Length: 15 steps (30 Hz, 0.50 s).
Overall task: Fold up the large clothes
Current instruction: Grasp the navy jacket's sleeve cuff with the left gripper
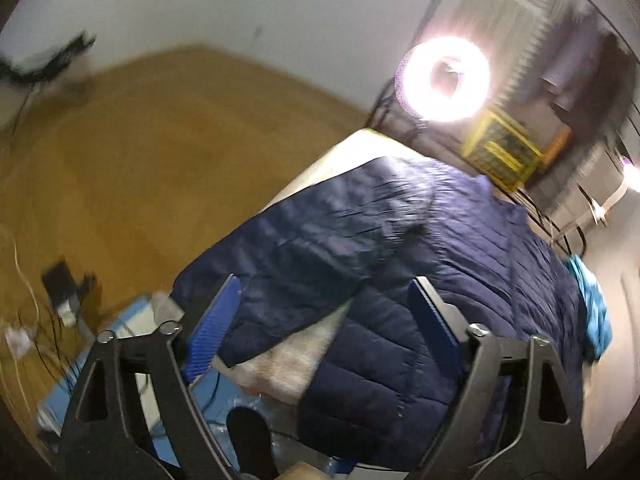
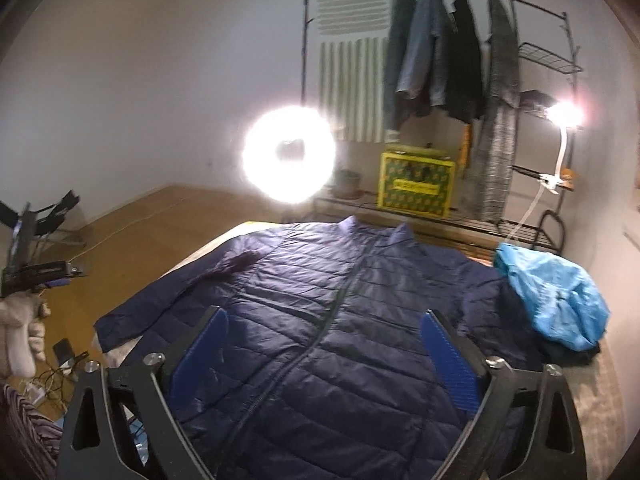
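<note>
I have barely begun. The navy quilted jacket (image 2: 320, 320) lies spread flat, front up, on the pale-covered table (image 2: 600, 412), its zipper running from the hem nearest me up to the collar at the far edge, just in front of the ring light (image 2: 289, 154). Neither sleeve is turned in and the body shows no fold, so every fold is still ahead of me, as far as I can judge.

My right gripper (image 2: 326, 354) hangs over the lower front of the jacket, jaws wide apart with the zipper line between them and nothing pinched. My left gripper (image 1: 326, 320) is at the jacket's left side, jaws also spread, framing the gap where the left sleeve (image 1: 288, 240) angles away from the body; its pads press on nothing. That view is blurred, so I cannot tell how close the tips are to the cloth.

A crumpled light blue garment (image 2: 556, 296) sits at the jacket's right shoulder, overlapping the right sleeve; it probably has to be shifted first.
</note>
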Available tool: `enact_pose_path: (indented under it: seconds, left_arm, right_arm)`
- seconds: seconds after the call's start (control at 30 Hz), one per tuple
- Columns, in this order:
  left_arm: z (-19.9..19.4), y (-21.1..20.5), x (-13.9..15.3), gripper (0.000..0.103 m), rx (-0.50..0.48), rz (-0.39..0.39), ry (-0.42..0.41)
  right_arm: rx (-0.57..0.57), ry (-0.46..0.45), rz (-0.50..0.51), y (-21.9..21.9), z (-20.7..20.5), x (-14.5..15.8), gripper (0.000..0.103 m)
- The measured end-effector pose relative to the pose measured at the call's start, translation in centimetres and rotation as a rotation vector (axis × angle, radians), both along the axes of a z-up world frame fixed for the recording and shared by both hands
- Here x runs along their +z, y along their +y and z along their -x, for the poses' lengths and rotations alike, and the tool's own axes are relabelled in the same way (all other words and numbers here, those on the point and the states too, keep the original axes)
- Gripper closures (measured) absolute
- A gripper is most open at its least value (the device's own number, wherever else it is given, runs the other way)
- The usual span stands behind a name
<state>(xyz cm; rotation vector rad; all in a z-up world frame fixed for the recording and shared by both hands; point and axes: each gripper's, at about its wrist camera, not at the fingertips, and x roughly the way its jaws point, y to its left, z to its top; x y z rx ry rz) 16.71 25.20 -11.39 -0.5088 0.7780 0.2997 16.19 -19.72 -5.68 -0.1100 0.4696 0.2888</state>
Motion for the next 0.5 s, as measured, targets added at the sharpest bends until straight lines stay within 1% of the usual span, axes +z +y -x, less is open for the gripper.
enact_pose_path:
  seconds: [0.07, 0.13, 0.17, 0.2, 0.33, 0.5]
  left_arm:
    - [-0.4, 2.3, -2.1, 0.018, 0.049, 0.061, 0.042]
    - [-0.7, 4.1, -3.7, 0.021, 0.080, 0.096, 0.072]
    - [-0.7, 5.0, -4.7, 0.021, 0.098, 0.114, 0.096]
    - [-0.7, 5.8, -5.5, 0.021, 0.111, 0.132, 0.113]
    - [-0.4, 8.1, -8.6, 0.021, 0.171, 0.223, 0.171]
    - [-0.7, 10.1, -12.0, 0.021, 0.220, 0.262, 0.231]
  right_arm:
    - [0.018, 0.002, 0.002, 0.4, -0.9, -0.3, 0.008]
    - [0.037, 0.009, -0.003, 1.0, -2.1, -0.7, 0.009]
    - [0.044, 0.015, -0.008, 1.2, -2.6, -0.9, 0.011]
    - [0.059, 0.030, -0.022, 1.6, -3.3, -1.1, 0.013]
    - [0.110, 0.065, -0.055, 2.6, -5.0, -1.9, 0.015]
    - [0.136, 0.112, -0.040, 3.5, -6.7, -3.5, 0.016]
